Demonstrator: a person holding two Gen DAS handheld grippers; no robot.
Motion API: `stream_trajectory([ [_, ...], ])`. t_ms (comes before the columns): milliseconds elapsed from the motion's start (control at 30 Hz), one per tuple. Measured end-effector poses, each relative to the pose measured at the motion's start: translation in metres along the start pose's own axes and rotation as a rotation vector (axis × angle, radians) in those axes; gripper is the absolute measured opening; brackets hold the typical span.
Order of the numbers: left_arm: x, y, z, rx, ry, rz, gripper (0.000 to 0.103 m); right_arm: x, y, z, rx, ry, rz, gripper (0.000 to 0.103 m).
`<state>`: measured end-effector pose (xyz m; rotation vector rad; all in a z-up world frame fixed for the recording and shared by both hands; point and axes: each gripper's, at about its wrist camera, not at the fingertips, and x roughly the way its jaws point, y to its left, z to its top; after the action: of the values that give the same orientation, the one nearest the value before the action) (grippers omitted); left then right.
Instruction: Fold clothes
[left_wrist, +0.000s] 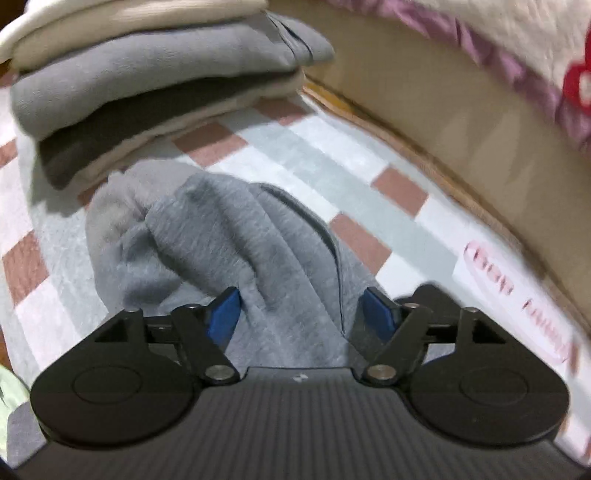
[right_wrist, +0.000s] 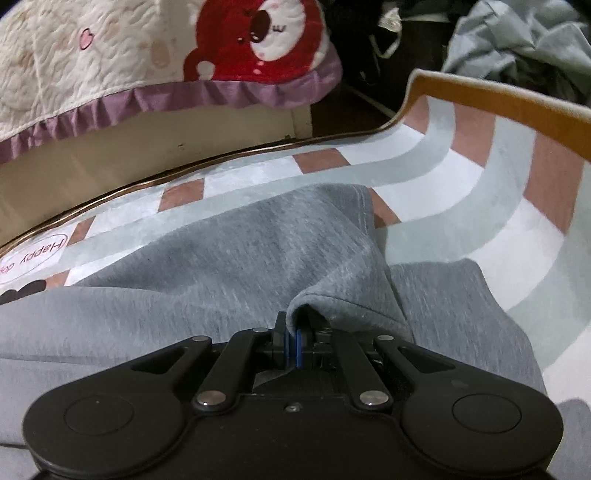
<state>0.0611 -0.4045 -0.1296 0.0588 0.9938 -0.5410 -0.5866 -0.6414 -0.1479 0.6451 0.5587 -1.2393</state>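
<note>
Observed on a checked mat (left_wrist: 332, 155) on the floor beside a bed; no tabletop in view.

Left claw (left_wrist: 301, 314): jaws stood wide, blue pads (left_wrist: 225, 314) clear of cloth on both sides. Grey garment (left_wrist: 229, 236) lay bunched directly ahead, a ridge of it running between the open jaws but not pinched. Read as a release, or a reset for a fresh grip; cannot tell which. View blurred.

Right claw (right_wrist: 297, 345): jaws closed narrow on a fold of the grey garment (right_wrist: 229, 251), cloth tented up over the pads. Judged as an anchor grip: corner held so the fabric stays taut and the fold line keeps straight while the other side is handled.

Location of garment: spread across the mat, partly flat, partly rumpled, one edge doubled over near the right claw. Fold judged unfinished.

Stack of folded clothes (left_wrist: 159, 85) sat at the far corner of the mat, apart from the grey garment; probably kept there to leave working room.

Counts:
- claws: 2 (1 wide, 1 clamped)
- garments being worked: 1
- layers in stack: about 5 visible (cream, grey, dark, cream among them); exact number uncertain
- loose pile of bluish clothes (right_wrist: 524, 40) beyond the mat: 1 heap, items not countable
- quilt (right_wrist: 110, 59) with red bear, hanging over the bed edge: 1
</note>
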Motion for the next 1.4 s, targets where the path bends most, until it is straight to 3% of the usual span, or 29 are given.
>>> stream_trajectory([
  [67,0.013,-0.003,-0.004,0.045,0.015,-0.017,0.068,-0.001,-0.004,0.002,0.020,-0.012,0.026,0.004],
  [133,0.017,-0.004,-0.009,0.098,-0.005,-0.017,0.008,-0.005,-0.008,0.003,0.046,-0.036,0.065,0.004],
  [300,-0.029,0.002,-0.013,0.160,-0.157,-0.074,0.006,-0.016,-0.014,0.013,0.120,-0.102,0.160,0.004],
  [400,-0.074,0.023,-0.004,0.073,-0.198,-0.183,0.006,-0.030,-0.010,0.029,0.145,-0.156,0.208,0.004],
  [567,-0.123,0.066,0.010,-0.059,-0.203,-0.358,0.005,-0.060,-0.002,0.071,0.182,-0.277,0.314,0.004],
  [667,-0.131,0.097,0.012,-0.178,-0.174,-0.441,0.005,-0.084,-0.001,0.095,0.248,-0.379,0.390,0.004],
  [767,-0.123,0.125,0.002,-0.281,-0.135,-0.469,0.005,-0.111,-0.004,0.101,0.346,-0.493,0.490,0.004],
  [967,-0.119,0.150,-0.025,-0.336,-0.085,-0.487,0.005,-0.144,0.006,0.090,0.260,-0.524,0.411,0.004],
  [1100,-0.136,0.152,-0.024,-0.380,-0.131,-0.553,0.003,-0.166,0.005,0.092,0.259,-0.571,0.379,0.004],
  [1167,-0.143,0.147,-0.012,-0.380,-0.158,-0.574,0.002,-0.169,0.007,0.110,0.230,-0.579,0.376,0.004],
  [1267,-0.138,0.126,0.018,-0.298,-0.197,-0.550,0.002,-0.168,0.011,0.143,0.173,-0.579,0.380,0.004],
  [1400,-0.110,0.075,0.046,-0.175,-0.086,-0.512,0.002,-0.122,0.025,0.205,0.117,-0.476,0.326,0.004],
])
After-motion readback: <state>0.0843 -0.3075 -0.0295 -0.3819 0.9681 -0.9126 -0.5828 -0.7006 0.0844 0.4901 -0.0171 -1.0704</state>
